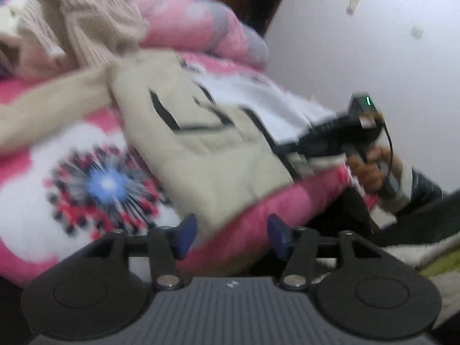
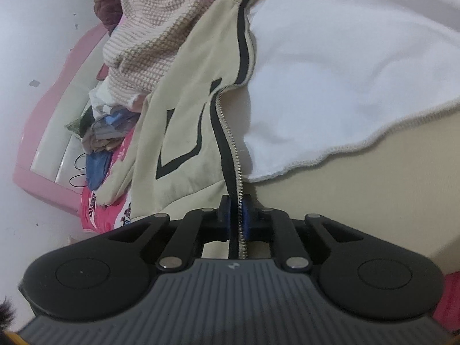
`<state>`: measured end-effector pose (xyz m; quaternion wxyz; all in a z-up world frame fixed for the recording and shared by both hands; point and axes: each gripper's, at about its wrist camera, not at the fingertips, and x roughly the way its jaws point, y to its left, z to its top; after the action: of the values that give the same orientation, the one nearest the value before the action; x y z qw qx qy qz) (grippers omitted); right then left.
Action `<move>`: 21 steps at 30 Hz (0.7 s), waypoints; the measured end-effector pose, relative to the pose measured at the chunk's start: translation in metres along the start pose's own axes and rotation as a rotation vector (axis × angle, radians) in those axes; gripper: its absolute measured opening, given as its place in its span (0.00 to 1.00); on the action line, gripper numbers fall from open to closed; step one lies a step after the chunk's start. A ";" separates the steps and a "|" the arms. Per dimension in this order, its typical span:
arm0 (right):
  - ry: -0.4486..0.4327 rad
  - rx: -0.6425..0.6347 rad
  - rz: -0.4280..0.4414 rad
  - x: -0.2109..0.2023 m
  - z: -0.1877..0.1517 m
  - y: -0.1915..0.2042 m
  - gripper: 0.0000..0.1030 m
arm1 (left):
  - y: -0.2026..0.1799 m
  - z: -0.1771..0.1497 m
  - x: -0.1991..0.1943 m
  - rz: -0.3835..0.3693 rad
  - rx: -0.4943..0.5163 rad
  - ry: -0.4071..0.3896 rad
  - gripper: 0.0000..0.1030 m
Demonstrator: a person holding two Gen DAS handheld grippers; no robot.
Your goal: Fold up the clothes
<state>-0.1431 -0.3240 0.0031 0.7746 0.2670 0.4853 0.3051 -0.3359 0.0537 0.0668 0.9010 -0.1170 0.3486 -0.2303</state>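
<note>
A beige zip jacket (image 1: 201,132) with black lines and a white lining lies spread on a pink bed. My left gripper (image 1: 231,234) is open and empty, its blue pads just over the jacket's near hem. My right gripper (image 2: 237,215) is shut on the jacket's zipper edge (image 2: 230,132); the beige front panel (image 2: 187,115) and white lining (image 2: 330,72) spread ahead of it. The right gripper also shows in the left wrist view (image 1: 290,155), gripping the jacket's right edge.
A pile of knitted beige clothes (image 1: 77,20) lies at the back of the bed, also in the right wrist view (image 2: 155,37). The pink patterned blanket (image 1: 95,184) covers the bed. A pink headboard (image 2: 51,120) and white wall (image 1: 359,43) border it.
</note>
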 end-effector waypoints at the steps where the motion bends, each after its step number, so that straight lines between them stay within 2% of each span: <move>1: -0.003 0.002 0.006 -0.002 0.000 -0.001 0.09 | 0.005 0.003 -0.002 0.012 -0.024 -0.016 0.57; 5: -0.019 0.024 0.034 -0.008 0.001 -0.008 0.13 | 0.031 0.016 0.009 0.035 -0.162 -0.041 0.53; 6: -0.016 0.031 0.039 -0.007 0.000 -0.008 0.13 | 0.037 0.019 0.016 0.041 -0.198 -0.031 0.50; 8: -0.008 0.041 0.045 -0.004 -0.001 -0.009 0.14 | 0.040 0.023 0.032 0.045 -0.236 -0.006 0.37; 10: 0.009 0.021 0.032 0.002 -0.004 -0.004 0.14 | 0.040 0.024 0.047 0.057 -0.234 0.018 0.19; 12: 0.010 0.007 0.013 0.009 -0.004 0.001 0.11 | 0.041 0.023 0.057 0.077 -0.240 0.034 0.12; 14: -0.005 -0.004 -0.012 0.010 -0.001 0.006 0.05 | 0.042 0.021 0.058 0.089 -0.240 0.032 0.08; 17: -0.047 -0.069 -0.021 0.002 0.006 0.023 0.05 | 0.036 0.024 0.056 0.117 -0.217 0.036 0.07; 21: -0.036 -0.145 -0.077 0.007 0.010 0.034 0.05 | 0.027 0.019 0.060 0.152 -0.148 0.048 0.07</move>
<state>-0.1392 -0.2968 0.0269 0.8117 0.1965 0.4581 0.3045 -0.2748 0.0482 0.0360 0.8962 -0.1510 0.3940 -0.1374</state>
